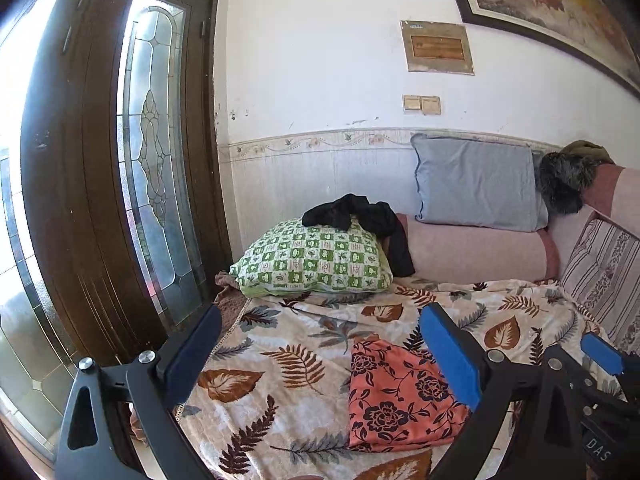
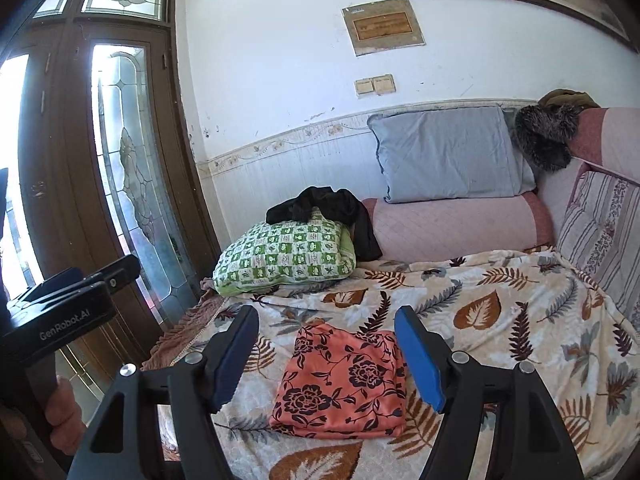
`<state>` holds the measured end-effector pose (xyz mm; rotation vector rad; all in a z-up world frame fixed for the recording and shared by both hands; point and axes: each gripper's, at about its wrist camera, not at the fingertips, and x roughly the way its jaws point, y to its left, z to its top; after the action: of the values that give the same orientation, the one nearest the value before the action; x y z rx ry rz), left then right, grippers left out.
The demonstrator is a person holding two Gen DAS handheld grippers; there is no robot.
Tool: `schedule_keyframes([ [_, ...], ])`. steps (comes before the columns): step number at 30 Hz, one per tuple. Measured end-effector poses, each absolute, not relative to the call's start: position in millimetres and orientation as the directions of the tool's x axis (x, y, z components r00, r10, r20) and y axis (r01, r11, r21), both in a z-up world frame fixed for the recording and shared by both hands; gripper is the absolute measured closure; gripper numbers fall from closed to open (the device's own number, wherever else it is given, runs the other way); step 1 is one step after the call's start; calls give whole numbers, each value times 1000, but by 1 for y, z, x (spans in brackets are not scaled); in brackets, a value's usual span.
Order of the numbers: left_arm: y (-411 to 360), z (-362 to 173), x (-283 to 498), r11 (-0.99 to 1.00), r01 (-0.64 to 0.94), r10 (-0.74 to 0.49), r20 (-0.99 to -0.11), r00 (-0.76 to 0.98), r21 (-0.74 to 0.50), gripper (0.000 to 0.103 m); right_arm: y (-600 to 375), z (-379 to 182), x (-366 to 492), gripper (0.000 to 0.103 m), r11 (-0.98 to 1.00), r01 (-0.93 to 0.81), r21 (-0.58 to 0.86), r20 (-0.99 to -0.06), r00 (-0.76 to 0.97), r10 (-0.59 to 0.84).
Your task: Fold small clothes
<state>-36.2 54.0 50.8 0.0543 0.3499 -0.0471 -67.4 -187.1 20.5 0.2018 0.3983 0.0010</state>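
Note:
A salmon-orange cloth with black flowers [image 1: 394, 394] lies folded into a rough rectangle on the leaf-print blanket [image 1: 280, 364]. It also shows in the right wrist view [image 2: 342, 384]. My left gripper [image 1: 320, 360] is open and empty, held above the blanket just left of the cloth. My right gripper [image 2: 326, 356] is open and empty, its blue pads [image 2: 420, 360] on either side of the cloth and above it. The right gripper's pad [image 1: 602, 354] shows at the right edge of the left wrist view. The left gripper's body [image 2: 60, 316] shows at left in the right wrist view.
A green checked pillow [image 2: 286, 258] with a black garment [image 2: 326, 210] on it lies at the head of the bed. Behind are a pink bolster [image 2: 456, 226], a blue-grey pillow [image 2: 450, 152] and a furry dark item [image 2: 546, 136]. A wooden glass door [image 2: 120, 168] stands at left.

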Motion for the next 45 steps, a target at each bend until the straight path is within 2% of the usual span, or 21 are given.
schedule_keyframes([
  [14, 70, 80, -70, 997, 72, -65, -274, 959, 15, 4, -175, 35, -76, 29, 985, 22, 170, -375, 926, 44],
  [24, 76, 81, -69, 998, 59, -51, -284, 957, 20, 4, -167, 41, -77, 29, 990, 32, 139, -370, 929, 22],
  [45, 73, 73, -42, 996, 87, -77, -303, 950, 22, 4, -167, 19, -40, 29, 989, 41, 144, -431, 902, 25],
])
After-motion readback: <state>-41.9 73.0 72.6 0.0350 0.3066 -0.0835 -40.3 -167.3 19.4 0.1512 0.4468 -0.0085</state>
